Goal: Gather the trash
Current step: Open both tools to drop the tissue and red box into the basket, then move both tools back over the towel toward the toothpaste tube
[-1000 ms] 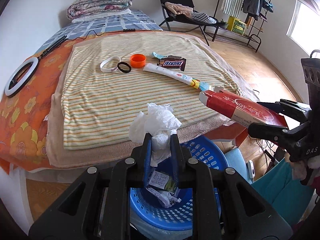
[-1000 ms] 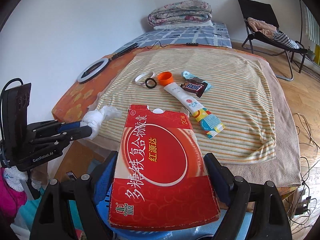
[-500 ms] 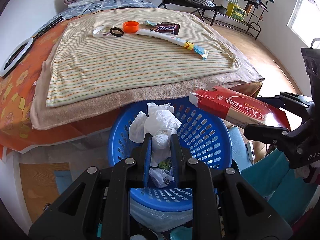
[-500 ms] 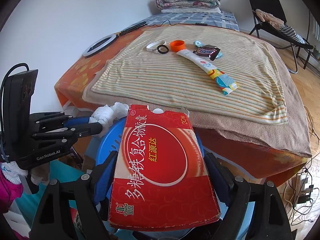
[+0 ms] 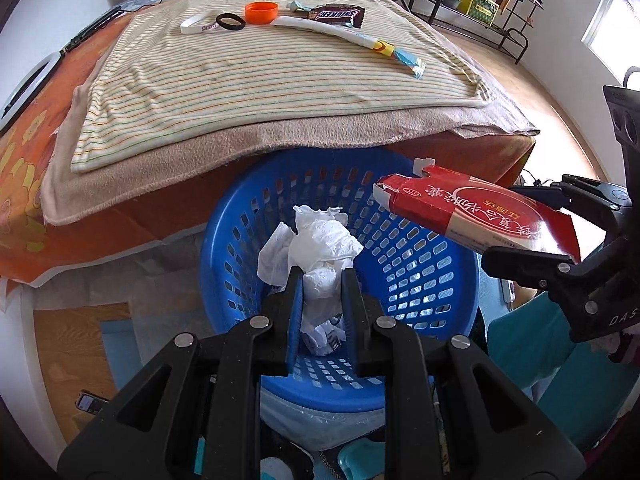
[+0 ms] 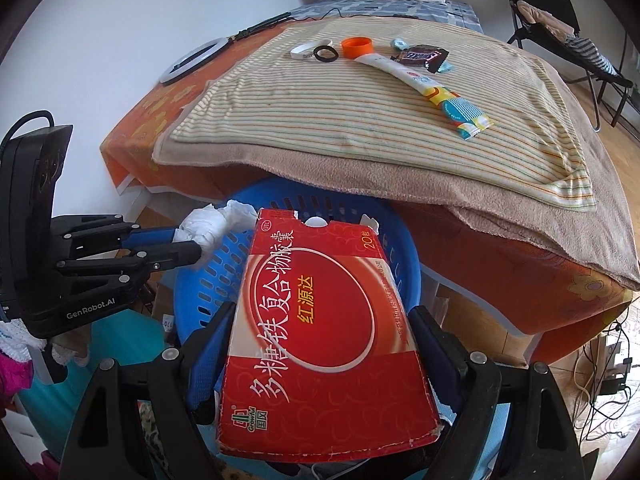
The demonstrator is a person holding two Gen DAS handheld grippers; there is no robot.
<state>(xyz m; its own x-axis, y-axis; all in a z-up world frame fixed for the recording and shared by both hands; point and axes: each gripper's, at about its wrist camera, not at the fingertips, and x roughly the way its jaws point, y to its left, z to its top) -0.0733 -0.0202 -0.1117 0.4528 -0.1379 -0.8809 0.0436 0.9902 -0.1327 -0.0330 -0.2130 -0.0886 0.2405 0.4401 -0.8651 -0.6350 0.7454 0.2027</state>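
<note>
Now that both hand-held grippers have sunk from above the bed [image 5: 280, 92] to over the blue basket [image 5: 420, 280], the left hand-held gripper [image 5: 320, 284] still pinches the crumpled tissue [image 5: 320, 240] and the right hand-held gripper [image 6: 320, 344] clamps the red box [image 6: 320, 320] wide; release looks next.

Two matte black plastic claws, left claw [image 5: 320, 276] and right claw [image 6: 320, 332], each built from angular triangular linkage arms pinned with round silver screws. Blue ribbed pads [image 5: 297, 312] lining the inner faces of the fingers. White lettering "GenRobot.AI" on the left body, a black cable looping from its boxy rear housing. "DAS" printed on the right.
</note>
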